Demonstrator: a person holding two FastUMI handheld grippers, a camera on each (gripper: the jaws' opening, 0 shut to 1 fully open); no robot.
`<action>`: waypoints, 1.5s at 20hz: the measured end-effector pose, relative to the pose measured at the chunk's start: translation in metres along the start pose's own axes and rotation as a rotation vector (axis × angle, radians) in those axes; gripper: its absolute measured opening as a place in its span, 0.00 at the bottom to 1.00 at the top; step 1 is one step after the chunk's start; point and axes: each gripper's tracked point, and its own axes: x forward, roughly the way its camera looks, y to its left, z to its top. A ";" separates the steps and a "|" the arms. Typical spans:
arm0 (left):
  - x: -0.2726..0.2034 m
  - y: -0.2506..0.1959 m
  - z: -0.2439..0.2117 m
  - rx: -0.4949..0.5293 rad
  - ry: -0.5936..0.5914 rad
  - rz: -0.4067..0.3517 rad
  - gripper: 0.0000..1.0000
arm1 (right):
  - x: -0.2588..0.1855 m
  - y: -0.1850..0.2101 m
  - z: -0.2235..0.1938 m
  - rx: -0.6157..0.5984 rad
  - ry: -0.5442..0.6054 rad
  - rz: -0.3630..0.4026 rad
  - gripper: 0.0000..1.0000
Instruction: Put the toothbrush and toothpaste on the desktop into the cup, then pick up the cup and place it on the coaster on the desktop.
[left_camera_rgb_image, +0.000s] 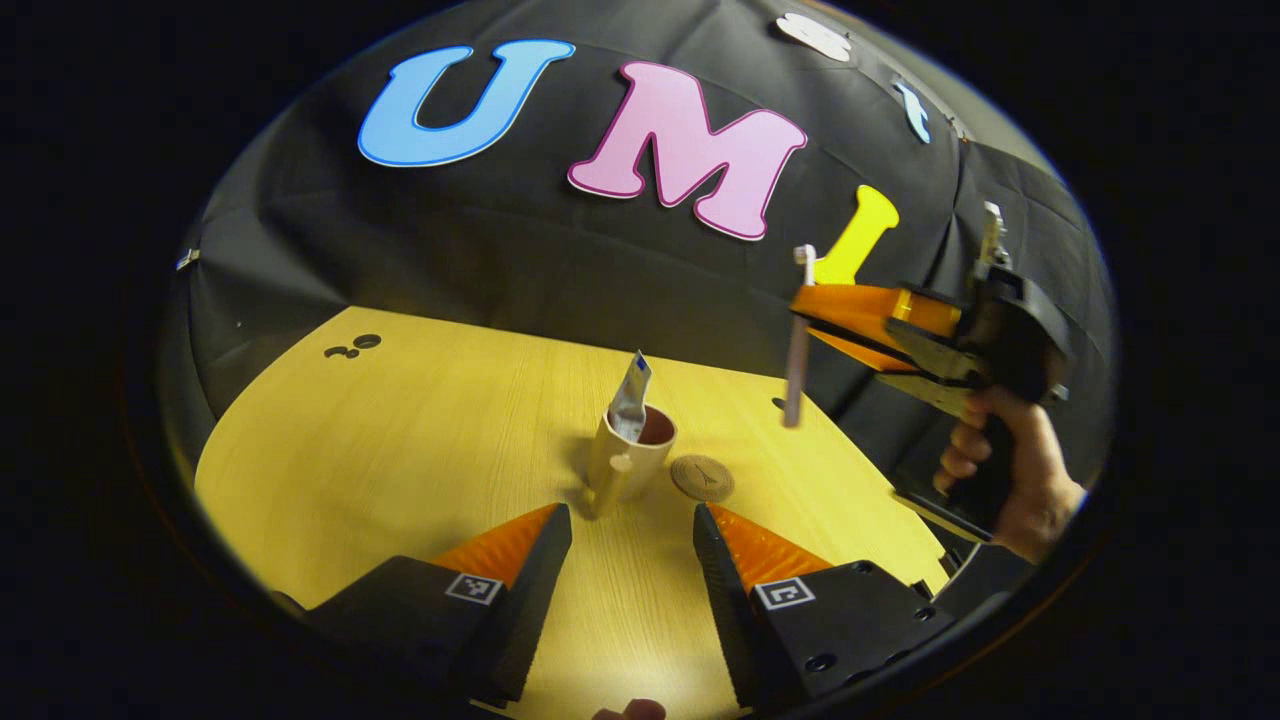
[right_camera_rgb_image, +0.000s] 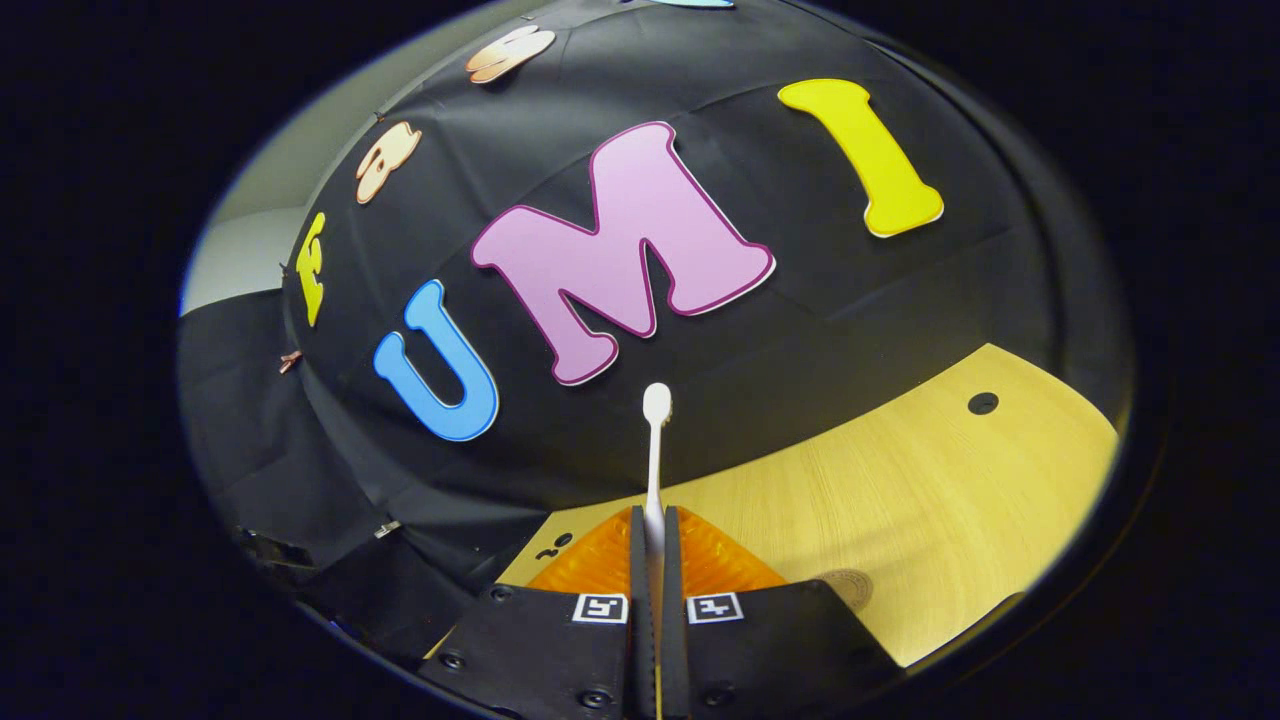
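A beige cup (left_camera_rgb_image: 632, 455) with a dark inside stands upright on the wooden desktop (left_camera_rgb_image: 400, 440), with the toothpaste tube (left_camera_rgb_image: 631, 397) sticking out of it. A round brown coaster (left_camera_rgb_image: 702, 477) lies just right of the cup. My left gripper (left_camera_rgb_image: 632, 545) is open, low over the desktop a little in front of the cup. My right gripper (left_camera_rgb_image: 812, 318), held by a hand (left_camera_rgb_image: 1000, 470), hovers above and to the right of the cup, shut on the white toothbrush (left_camera_rgb_image: 797, 350). In the right gripper view the toothbrush (right_camera_rgb_image: 655, 455) rises from between the shut right gripper (right_camera_rgb_image: 653, 545), head up.
Small dark holes (left_camera_rgb_image: 352, 347) mark the desktop's far left corner, and another hole (right_camera_rgb_image: 983, 403) shows near its edge in the right gripper view. The coaster (right_camera_rgb_image: 848, 587) peeks out beside the right gripper's body. Black cloth walls close the back.
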 end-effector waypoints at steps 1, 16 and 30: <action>-0.005 0.000 -0.004 0.003 0.006 -0.003 0.77 | 0.011 -0.001 -0.003 0.005 -0.006 -0.004 0.07; -0.057 0.035 -0.057 -0.043 0.115 0.102 0.77 | 0.102 -0.051 -0.096 -0.075 0.048 -0.030 0.08; -0.010 0.003 -0.040 0.009 0.178 0.088 0.77 | -0.034 -0.034 -0.140 0.011 0.351 0.005 0.46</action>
